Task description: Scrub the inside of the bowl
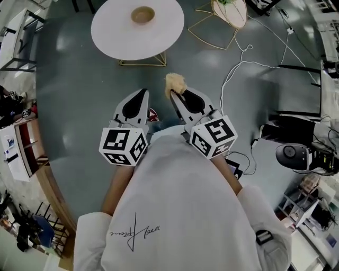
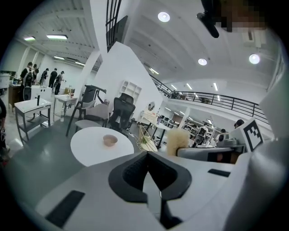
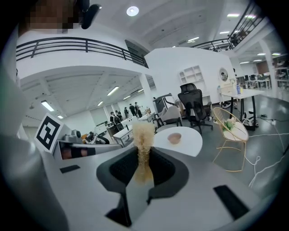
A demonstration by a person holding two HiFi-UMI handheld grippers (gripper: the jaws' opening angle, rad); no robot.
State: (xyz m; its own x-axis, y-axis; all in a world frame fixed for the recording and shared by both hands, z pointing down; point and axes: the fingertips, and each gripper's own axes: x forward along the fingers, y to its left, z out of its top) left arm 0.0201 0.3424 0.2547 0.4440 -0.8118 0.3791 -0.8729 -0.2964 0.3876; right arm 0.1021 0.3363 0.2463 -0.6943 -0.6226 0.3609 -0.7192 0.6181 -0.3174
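Grey floor; white round table at top centre carries the tan bowl.
Right gripper clamps a straw-coloured scrubber; left gripper is closed on nothing. Only the gripper views show an office chair and a mezzanine railing.

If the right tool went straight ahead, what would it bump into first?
Probably the round white table holding the small tan bowl; the right tool, shut on its tan fibre scrubber, points that way. Depth is unclear.
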